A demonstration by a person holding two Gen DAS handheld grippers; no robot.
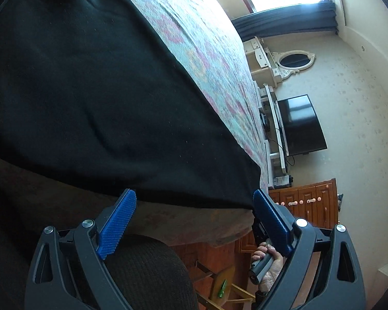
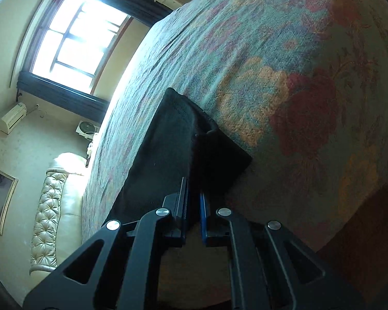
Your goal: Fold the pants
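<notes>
Black cloth, the pants (image 1: pixel 95 98), spread across a bed (image 1: pixel 194 59) with a flowered cover in teal, pink and yellow, the near hem reaching the edge of the mattress. Left gripper (image 1: pixel 194 222) held just short of that hem, jaws wide apart with nothing between them, blue ribbed pads (image 1: pixel 117 226) flanking the hem's lowest stretch; likely lined up to slide over the edge and pinch it, though no contact visible yet. Between the open jaws and below them, a rounded dark knit shape, too unclear to name. Past the right-hand jaw, a hand (image 1: pixel 267 266) wrapped around a grey handle, probably the other tool's grip. Right gripper (image 2: pixel 192 206) with jaws drawn nearly together, clamped on a fold of the pants (image 2: pixel 168 149); fabric rising straight ahead of the jaws as a raised ridge, one panel falling to the left of them, a shorter flap to the right, resting on the bed (image 2: pixel 284 77). Pinch seemingly placed at a corner or cuff so the layer can be lifted and carried over. Fold judged as early or midway: one corner secured, the other not yet taken. Beyond the bed, a bright window (image 2: pixel 72 41) and a tufted cream headboard (image 2: pixel 49 214).
</notes>
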